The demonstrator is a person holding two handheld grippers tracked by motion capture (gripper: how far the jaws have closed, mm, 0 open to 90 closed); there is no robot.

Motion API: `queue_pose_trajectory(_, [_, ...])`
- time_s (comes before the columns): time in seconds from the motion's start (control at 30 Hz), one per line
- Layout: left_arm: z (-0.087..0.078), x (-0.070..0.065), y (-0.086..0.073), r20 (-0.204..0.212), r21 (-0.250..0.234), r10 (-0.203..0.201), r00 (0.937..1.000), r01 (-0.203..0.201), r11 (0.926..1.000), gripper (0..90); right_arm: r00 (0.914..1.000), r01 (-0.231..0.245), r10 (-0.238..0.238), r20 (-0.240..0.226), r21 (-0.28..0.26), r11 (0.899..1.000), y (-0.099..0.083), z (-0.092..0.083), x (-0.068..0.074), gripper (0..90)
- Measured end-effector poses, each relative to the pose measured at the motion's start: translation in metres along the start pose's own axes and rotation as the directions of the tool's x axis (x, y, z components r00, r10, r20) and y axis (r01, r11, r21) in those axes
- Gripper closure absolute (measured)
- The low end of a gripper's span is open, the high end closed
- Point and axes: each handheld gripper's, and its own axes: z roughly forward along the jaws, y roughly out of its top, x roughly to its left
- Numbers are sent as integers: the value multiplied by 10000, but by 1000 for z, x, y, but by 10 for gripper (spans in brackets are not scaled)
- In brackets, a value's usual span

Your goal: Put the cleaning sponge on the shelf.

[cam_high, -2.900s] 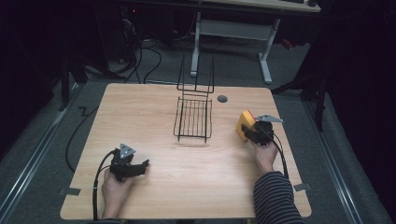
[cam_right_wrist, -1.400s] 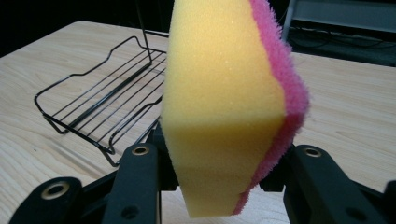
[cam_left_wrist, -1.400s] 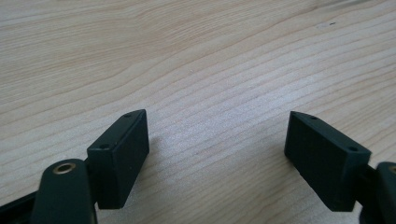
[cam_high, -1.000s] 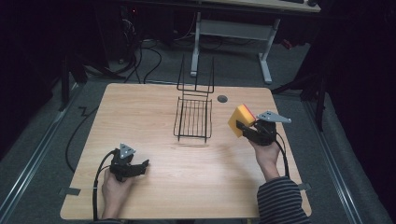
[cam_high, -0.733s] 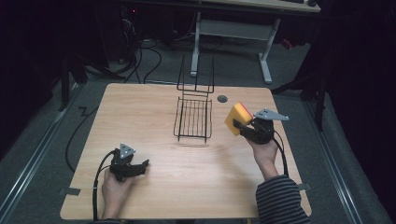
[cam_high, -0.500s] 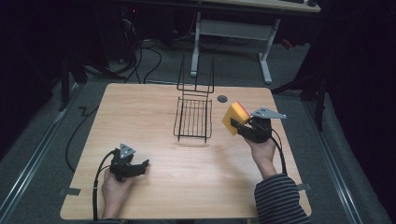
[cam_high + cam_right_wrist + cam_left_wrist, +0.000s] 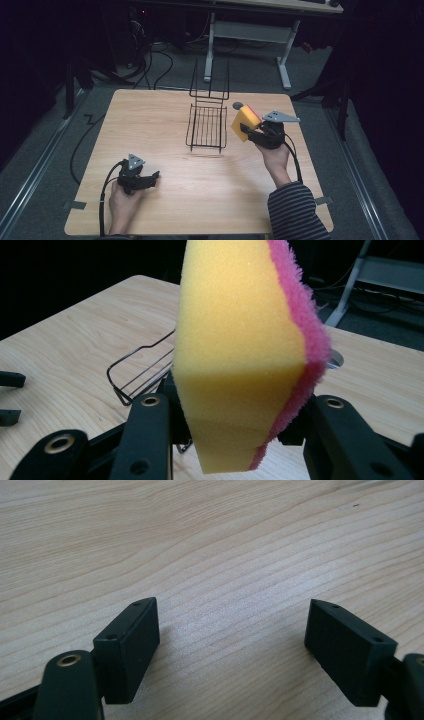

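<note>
High view first: my right gripper (image 7: 256,133) sits right of centre in the frame, its jaws pinching a sponge (image 7: 245,122) that hangs clear above the bench (image 7: 150,120). Just left of it stands the wire basket (image 7: 207,127), near the middle of the frame, nothing in it that I can see. My left gripper (image 7: 145,179) rests low at the lower left, well apart from both.

Left gripper view: jaws spread wide, bare wood grain between them, nothing held.

Right gripper view: the sponge (image 7: 240,355) stands on edge at centre frame, yellow foam toward the lens and pink scrub layer on the right, squeezed at its lower end between the jaws. Part of the basket rim (image 7: 140,365) shows behind it at left.

I judge this the carry step, sponge lifted and nearly at the basket. Next I'd need to bring it over the basket's opening, lower it inside the wires, then let the jaws part.
</note>
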Motion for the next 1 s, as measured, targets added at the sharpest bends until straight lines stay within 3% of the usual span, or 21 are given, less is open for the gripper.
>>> queue_pose_trajectory(1.0, [0,0,0,-10,-23,-16,10000,16,10000,225,9993,185,-176,-337,246,9995,14,38,17,605])
